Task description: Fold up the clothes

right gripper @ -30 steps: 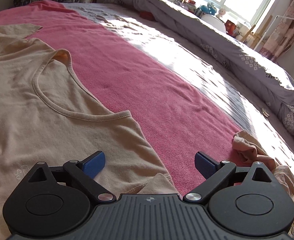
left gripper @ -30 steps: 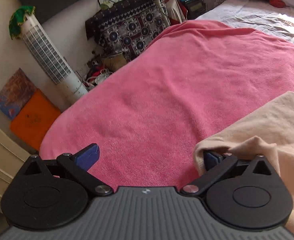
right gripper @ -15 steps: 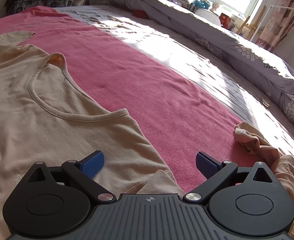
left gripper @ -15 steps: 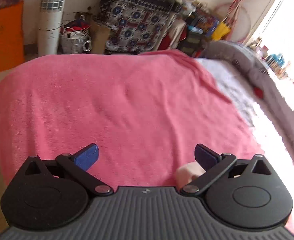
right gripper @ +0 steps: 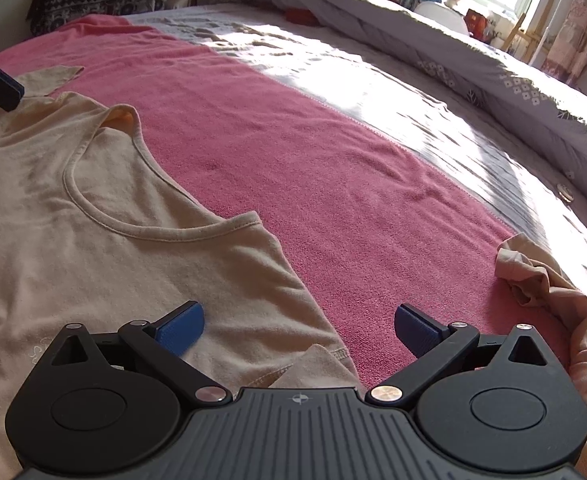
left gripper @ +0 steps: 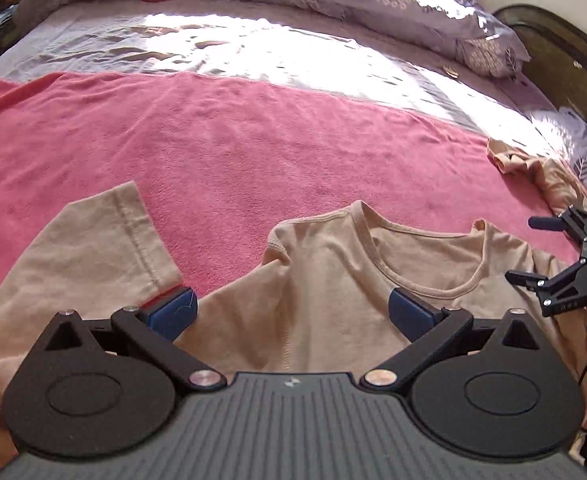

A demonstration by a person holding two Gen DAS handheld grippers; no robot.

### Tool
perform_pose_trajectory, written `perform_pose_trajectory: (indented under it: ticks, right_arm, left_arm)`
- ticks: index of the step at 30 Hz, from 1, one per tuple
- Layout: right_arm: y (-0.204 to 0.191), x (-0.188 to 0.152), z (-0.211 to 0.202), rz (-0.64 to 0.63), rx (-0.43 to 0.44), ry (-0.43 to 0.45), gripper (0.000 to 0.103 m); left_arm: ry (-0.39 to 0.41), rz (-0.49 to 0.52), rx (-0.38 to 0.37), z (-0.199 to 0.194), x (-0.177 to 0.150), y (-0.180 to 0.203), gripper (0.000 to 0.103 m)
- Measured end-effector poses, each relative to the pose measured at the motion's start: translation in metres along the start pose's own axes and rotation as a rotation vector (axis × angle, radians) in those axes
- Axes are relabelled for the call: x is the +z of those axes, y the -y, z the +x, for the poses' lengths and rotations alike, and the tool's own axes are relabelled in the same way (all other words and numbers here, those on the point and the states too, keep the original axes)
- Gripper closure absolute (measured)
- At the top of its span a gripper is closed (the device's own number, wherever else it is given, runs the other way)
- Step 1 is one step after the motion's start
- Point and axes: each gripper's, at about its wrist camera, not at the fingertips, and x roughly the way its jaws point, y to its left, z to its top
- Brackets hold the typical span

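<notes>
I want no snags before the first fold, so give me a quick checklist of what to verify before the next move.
1. Left gripper empty, open: ok.
2. Right gripper empty, open: ok.
3. Beige T-shirt lying flat: not ok, creased near the shoulder.
4. Left sleeve spread out: ok.
5. Right sleeve spread out: not ok, its hem is turned up.
6. Crumpled garment clear of the shirt: cannot tell.

Your beige T-shirt (left gripper: 333, 280) is thin, soft knit cloth, matt, with stitched hems and a ribbed collar, and it lies on a pink blanket (left gripper: 213, 132) of fuzzy, terry-like pile. Behind it the grey bedsheet (right gripper: 373, 80) looks smoother, glaring where sun strikes. Your left gripper (left gripper: 291, 308) shows matt black plastic arms, bright metal rivets, a ribbed grey body and blue fingertips (left gripper: 173, 312) of matt plastic.
</notes>
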Motion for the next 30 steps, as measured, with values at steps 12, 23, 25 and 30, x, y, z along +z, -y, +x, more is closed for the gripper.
perform_pose_trajectory:
  ticks: [12,23,25,30]
  right_arm:
    - [0.026,-0.01,0.008,0.184,0.108,-0.024,0.001]
    - [-0.003,0.001,-0.015,0.078,0.098,-0.025,0.066]
    - [-0.009,0.003,-0.018,0.053,0.05,-0.023,0.089]
    - [-0.014,0.002,-0.026,0.04,-0.001,-0.008,0.091]
  left_arm:
    - [-0.03,0.258,0.081,0.047,0.005,0.019,0.001]
    - [0.075,0.239,0.153,0.033,-0.003,0.034,0.081]
    - [0.096,0.233,0.175,0.028,-0.004,0.036,0.095]
    - [0.148,0.219,0.23,0.015,-0.009,0.04,0.1]
